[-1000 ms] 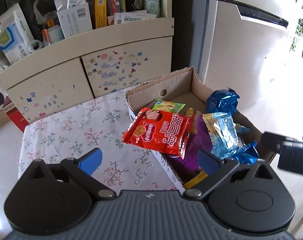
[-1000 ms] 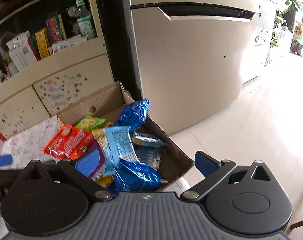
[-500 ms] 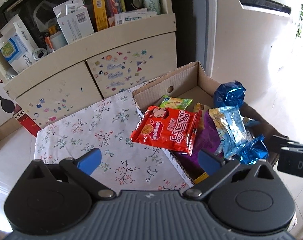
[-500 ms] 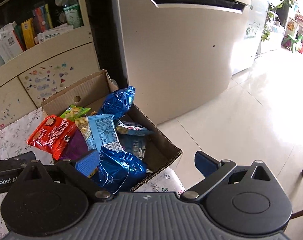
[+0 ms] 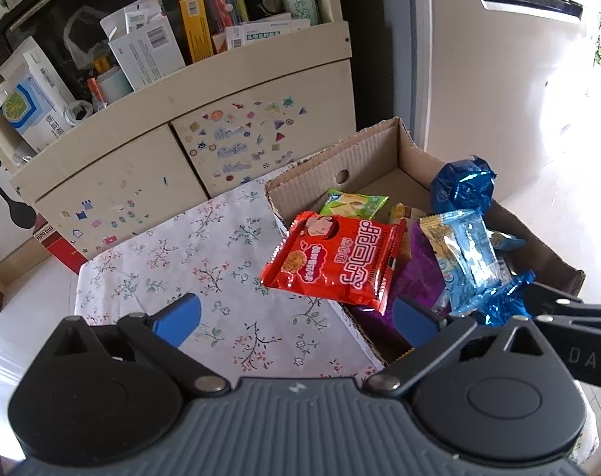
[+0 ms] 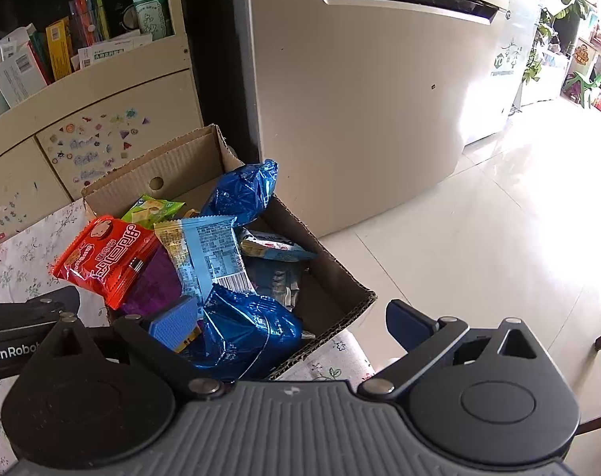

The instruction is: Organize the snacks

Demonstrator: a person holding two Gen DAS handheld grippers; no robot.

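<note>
Snacks heaped in box (image 5: 384, 158) on worktop (image 5: 189, 254); red packet (image 5: 334, 261) overhanging rim, ahead of left tongs (image 5: 296, 319), apart, empty. Right tongs (image 6: 292, 319) likewise apart above blue packet (image 6: 245, 329).

Right tool (image 6: 296, 323) spread wide, empty — above cardboard box (image 6: 332, 273) heaped with snack packets (image 6: 205, 254).

Left gripper (image 5: 296, 319): jaws spread wide, nothing between the blue pads, held level.
Right gripper (image 6: 294, 321): jaws spread wide, empty, close beside the left.
</note>
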